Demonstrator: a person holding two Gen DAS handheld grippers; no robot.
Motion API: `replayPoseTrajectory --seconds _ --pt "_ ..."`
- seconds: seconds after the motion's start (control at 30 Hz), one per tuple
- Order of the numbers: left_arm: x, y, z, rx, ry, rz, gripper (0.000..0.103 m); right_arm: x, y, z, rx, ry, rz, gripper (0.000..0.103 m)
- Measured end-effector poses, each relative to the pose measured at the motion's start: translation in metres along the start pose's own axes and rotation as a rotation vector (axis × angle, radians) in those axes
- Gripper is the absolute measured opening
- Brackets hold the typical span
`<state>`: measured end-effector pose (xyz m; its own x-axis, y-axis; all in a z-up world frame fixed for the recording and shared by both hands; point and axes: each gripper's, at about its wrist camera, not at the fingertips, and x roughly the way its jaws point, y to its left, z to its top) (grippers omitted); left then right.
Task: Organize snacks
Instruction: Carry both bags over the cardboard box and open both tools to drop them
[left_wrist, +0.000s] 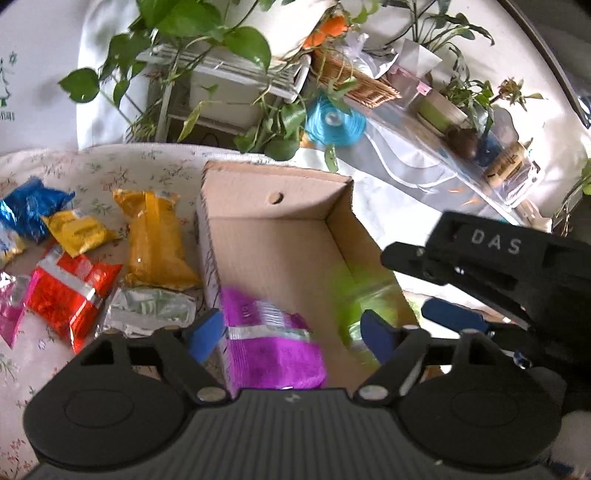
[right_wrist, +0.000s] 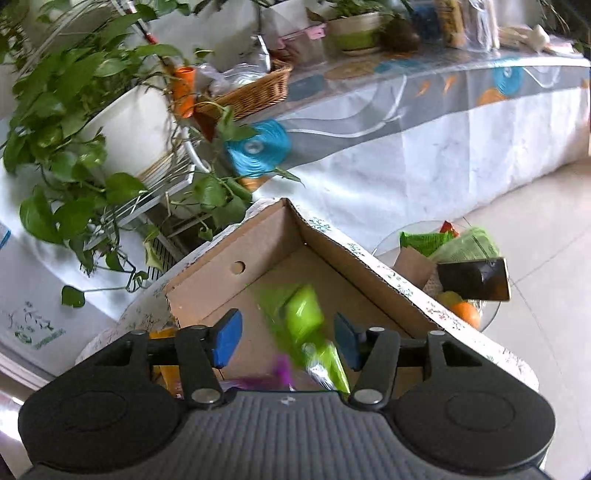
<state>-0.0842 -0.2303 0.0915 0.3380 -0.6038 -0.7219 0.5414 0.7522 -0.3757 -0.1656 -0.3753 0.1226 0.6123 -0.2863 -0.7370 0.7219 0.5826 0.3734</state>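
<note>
An open cardboard box stands on the flowered cloth. A purple packet, blurred, lies inside the box at its near left. My left gripper is above it, open, and its blue pads do not touch the packet. A green packet, also blurred, is in the box between the fingers of my right gripper; neither pad presses it, so that gripper is open. The right gripper also shows at the box's right side. Loose packets lie left of the box: yellow, red, silver, blue.
Leafy plants on a white rack stand behind the box. Beyond is a long covered table with a wicker basket and pots. A small glass table at the right holds green packets, a phone and an orange.
</note>
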Motion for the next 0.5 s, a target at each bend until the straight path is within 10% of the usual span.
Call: replayPoseTrajectory --seconds 0.5 --pt "-0.033 0.052 -0.004 -0.047 -0.013 0.043 0.098 0.007 0.019 -0.008 -0.053 0.042 0.114 0.081"
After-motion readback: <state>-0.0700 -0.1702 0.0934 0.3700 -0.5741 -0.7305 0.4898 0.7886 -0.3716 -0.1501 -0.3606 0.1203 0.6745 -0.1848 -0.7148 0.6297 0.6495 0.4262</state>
